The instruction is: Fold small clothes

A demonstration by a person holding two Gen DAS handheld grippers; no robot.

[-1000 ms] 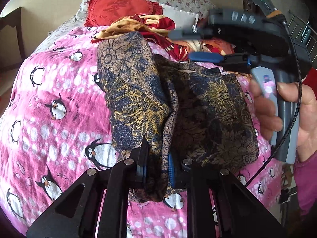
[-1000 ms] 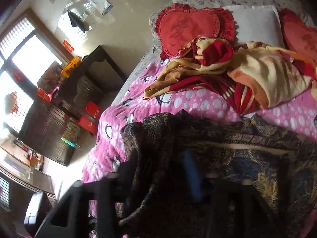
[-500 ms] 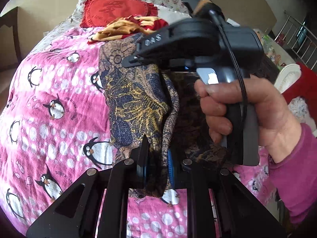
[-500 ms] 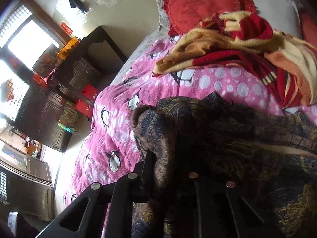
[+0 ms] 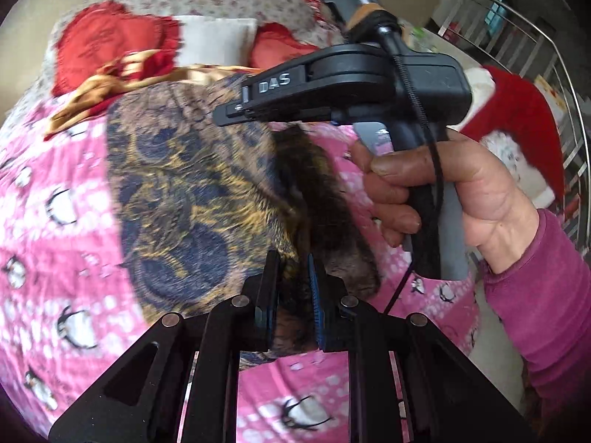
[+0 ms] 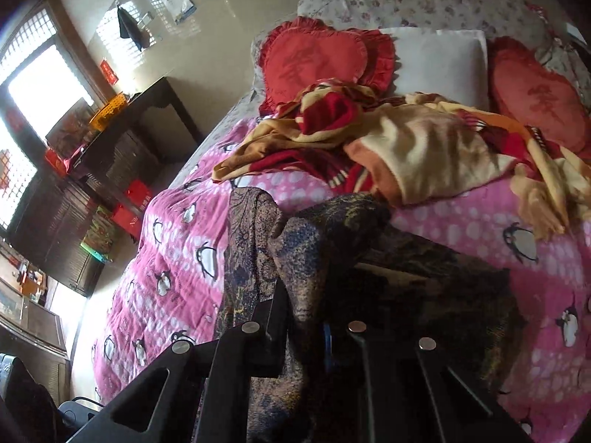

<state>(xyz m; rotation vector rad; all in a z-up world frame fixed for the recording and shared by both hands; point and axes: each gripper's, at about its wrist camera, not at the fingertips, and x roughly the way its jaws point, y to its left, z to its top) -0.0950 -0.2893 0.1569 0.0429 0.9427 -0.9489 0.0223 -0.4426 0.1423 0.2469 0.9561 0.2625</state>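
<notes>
A dark blue and gold patterned garment (image 5: 184, 199) lies on the pink penguin bedspread (image 5: 55, 221). My left gripper (image 5: 291, 288) is shut on the garment's near edge. In the left wrist view the right gripper (image 5: 236, 114) hangs above the garment's far part, held by a hand, with a fold of cloth hanging from it. In the right wrist view my right gripper (image 6: 306, 313) is shut on a raised fold of the same garment (image 6: 295, 251), lifted off the bed.
A red and yellow blanket (image 6: 406, 147) lies crumpled behind the garment. Red heart cushions (image 6: 317, 59) and a white pillow (image 6: 439, 59) sit at the head of the bed. A dark wooden cabinet (image 6: 122, 155) stands left of the bed.
The right gripper has carried its fold of the garment across from the right side to the left, over the left half. The left gripper has kept its hold on the near edge.
</notes>
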